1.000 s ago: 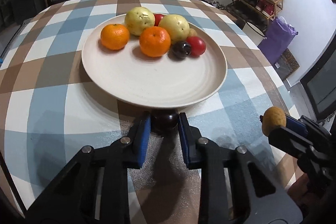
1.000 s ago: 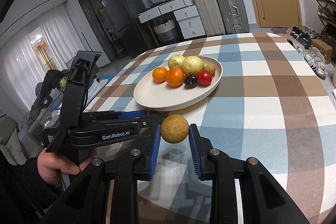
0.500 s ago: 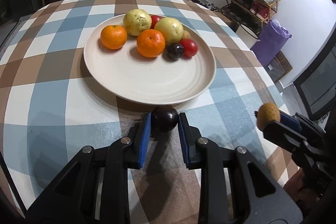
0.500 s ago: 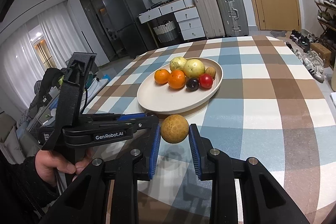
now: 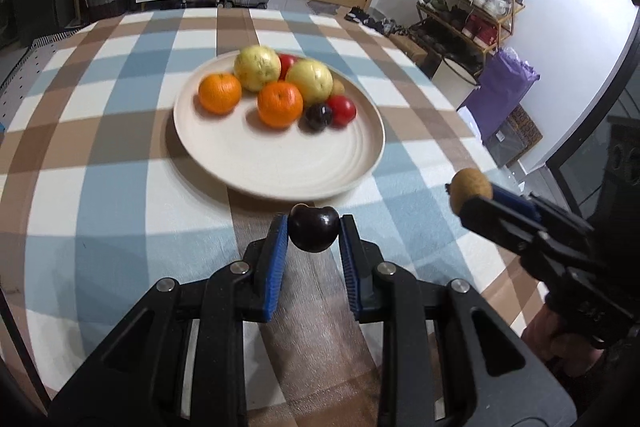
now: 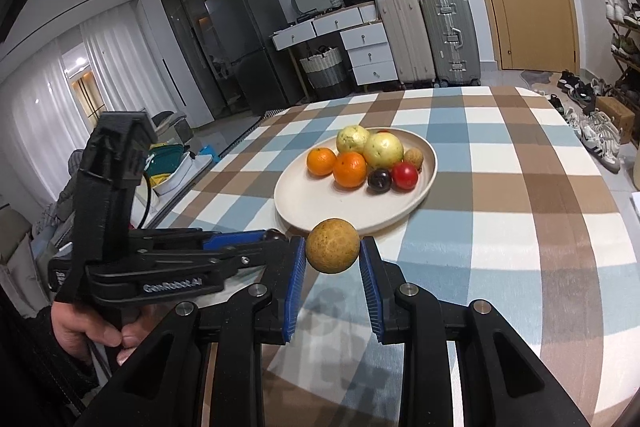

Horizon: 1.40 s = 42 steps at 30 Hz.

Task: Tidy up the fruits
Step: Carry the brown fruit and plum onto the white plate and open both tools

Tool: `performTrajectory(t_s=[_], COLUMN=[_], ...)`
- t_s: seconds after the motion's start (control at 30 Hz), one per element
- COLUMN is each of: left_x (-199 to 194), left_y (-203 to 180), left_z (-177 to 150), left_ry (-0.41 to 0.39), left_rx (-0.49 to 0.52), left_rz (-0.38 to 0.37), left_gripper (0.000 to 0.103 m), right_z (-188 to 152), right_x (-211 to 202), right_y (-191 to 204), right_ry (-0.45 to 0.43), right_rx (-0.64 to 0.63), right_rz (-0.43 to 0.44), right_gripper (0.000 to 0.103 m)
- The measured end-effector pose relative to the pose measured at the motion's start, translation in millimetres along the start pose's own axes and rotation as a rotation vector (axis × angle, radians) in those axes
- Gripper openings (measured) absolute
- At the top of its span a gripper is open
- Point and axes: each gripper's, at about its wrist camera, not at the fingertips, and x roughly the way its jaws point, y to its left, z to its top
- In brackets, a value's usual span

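A cream plate (image 5: 280, 163) on the checked table holds two oranges, two yellow-green fruits, a red fruit, a dark plum and a small brown fruit; it also shows in the right wrist view (image 6: 320, 203). My left gripper (image 5: 313, 233) is shut on a dark plum (image 5: 313, 233) and holds it above the table just short of the plate's near rim. My right gripper (image 6: 332, 247) is shut on a round brown fruit (image 6: 332, 246), in the air to the right of the left gripper; that fruit also shows in the left wrist view (image 5: 470, 189).
The checked tablecloth (image 5: 100, 187) covers the table around the plate. Suitcases (image 6: 428, 39), a white drawer unit and a fridge stand beyond the far edge. A shoe rack (image 5: 472, 7) and a purple bag (image 5: 504, 87) stand right of the table.
Both grippers have lifted and drawn back from the plate with their fruits held. The dark plum has come up off the table at the plate's near rim.
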Motion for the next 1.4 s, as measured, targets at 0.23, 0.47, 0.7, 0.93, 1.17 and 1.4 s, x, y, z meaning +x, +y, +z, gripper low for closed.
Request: performTrajectory(t_s=[0.23, 0.47, 0.7, 0.93, 1.17, 1.4], left_x=[1, 17, 39, 62, 72, 81], left_y=[16, 28, 39, 48, 52, 50], left_z=[28, 50, 71, 84, 90, 93], left_ry=[-0.004, 0.02, 0.053, 0.083, 0.082, 0.09], left_rx=[-0.022, -0.038, -0.051, -0.067, -0.067, -0.059], left_rz=[0.004, 0.017, 0.039, 0.058, 0.062, 0.078], left_gripper=[0.023, 0.023, 0.023, 0.023, 0.023, 0.023], right_z=[18, 32, 47, 53, 56, 55], right_x=[18, 45, 80, 106, 118, 121], right_y=[-9, -19, -21, -25, -30, -28], right_ry=[0.002, 0.043, 0.096, 0.132, 0.145, 0.137], right_rx=[0.023, 0.059, 0.038, 0.048, 0.052, 0.032], right_rz=[0.024, 0.056, 0.075, 0.073, 0.063, 0.05], right_gripper=[0.028, 0.028, 0.028, 0.028, 0.028, 0.03])
